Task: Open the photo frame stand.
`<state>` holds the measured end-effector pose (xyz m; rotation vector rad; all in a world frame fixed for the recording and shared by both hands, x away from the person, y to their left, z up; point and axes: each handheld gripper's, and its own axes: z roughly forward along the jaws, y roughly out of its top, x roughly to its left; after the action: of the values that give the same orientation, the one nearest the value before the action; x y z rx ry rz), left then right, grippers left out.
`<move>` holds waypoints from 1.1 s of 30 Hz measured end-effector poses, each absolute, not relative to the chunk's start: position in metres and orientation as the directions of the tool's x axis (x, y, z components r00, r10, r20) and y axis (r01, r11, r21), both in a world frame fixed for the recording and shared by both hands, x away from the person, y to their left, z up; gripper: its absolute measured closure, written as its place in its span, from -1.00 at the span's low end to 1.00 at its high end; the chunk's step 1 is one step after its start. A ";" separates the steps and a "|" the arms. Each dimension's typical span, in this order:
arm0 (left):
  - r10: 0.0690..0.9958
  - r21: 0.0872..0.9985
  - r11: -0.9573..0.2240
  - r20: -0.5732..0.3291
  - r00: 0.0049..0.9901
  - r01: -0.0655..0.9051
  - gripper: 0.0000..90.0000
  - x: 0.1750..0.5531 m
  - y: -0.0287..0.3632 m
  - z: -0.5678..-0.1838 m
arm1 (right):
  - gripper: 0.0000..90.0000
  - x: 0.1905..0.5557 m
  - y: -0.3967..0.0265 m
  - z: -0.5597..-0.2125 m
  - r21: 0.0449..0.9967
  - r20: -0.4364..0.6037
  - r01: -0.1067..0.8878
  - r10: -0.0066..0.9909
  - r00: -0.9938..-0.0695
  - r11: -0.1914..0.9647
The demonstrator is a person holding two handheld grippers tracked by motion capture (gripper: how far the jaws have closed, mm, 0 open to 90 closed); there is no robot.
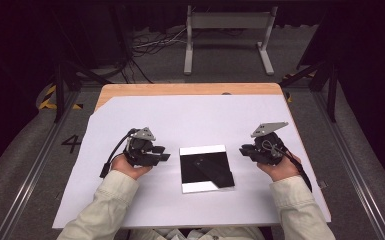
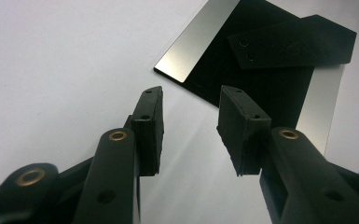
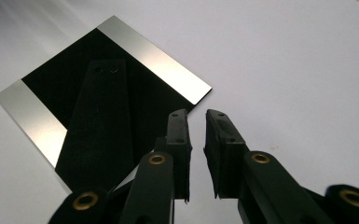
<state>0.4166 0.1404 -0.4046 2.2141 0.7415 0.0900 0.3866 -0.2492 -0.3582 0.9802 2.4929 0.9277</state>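
A black square plate (image 1: 206, 167) lay near the table's (image 1: 190, 107) front edge, between the left gripper (image 1: 161, 153) and right gripper (image 1: 244, 150), both empty with jaws parted, seemingly ready to grasp it.

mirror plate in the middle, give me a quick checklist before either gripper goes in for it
1. Mirror plate lies flat on the white sheet, nothing on top of it: ok.
2. Left gripper open, fingers apart and empty: ok.
3. Right gripper open enough: not ok, its fingers stand only narrowly apart.
4. Both grippers clear of the plate, one on each side: ok.
5. An edge raised enough for fingers to get under: cannot tell, it looks flush with the sheet.
6. Dark shapes on the plate are reflections, not loose parts: ok.
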 end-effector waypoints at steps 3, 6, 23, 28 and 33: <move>0.531 0.705 -0.526 -0.166 0.831 0.476 0.32 0.417 0.141 -0.405 | 0.73 0.385 -0.250 -0.358 0.673 -0.044 0.477 0.674 -0.737 0.565; 0.526 0.706 -0.528 -0.164 0.834 0.472 0.31 0.417 0.141 -0.405 | 0.72 0.382 -0.252 -0.357 0.692 -0.049 0.439 0.645 -0.763 0.573; 0.514 0.715 -0.522 -0.172 0.841 0.465 0.28 0.419 0.142 -0.406 | 0.72 0.368 -0.257 -0.359 0.707 -0.035 0.376 0.561 -0.827 0.598; 0.515 0.715 -0.520 -0.175 0.839 0.468 0.28 0.419 0.141 -0.407 | 0.73 0.366 -0.253 -0.361 0.693 -0.033 0.381 0.554 -0.832 0.613; 0.512 0.710 -0.528 -0.172 0.842 0.466 0.27 0.419 0.140 -0.408 | 0.73 0.362 -0.248 -0.364 0.678 -0.029 0.381 0.541 -0.840 0.629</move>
<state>0.4189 0.1404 -0.4080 2.2123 0.7085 0.0732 0.3619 -0.2476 -0.3637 0.7548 2.6215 1.0118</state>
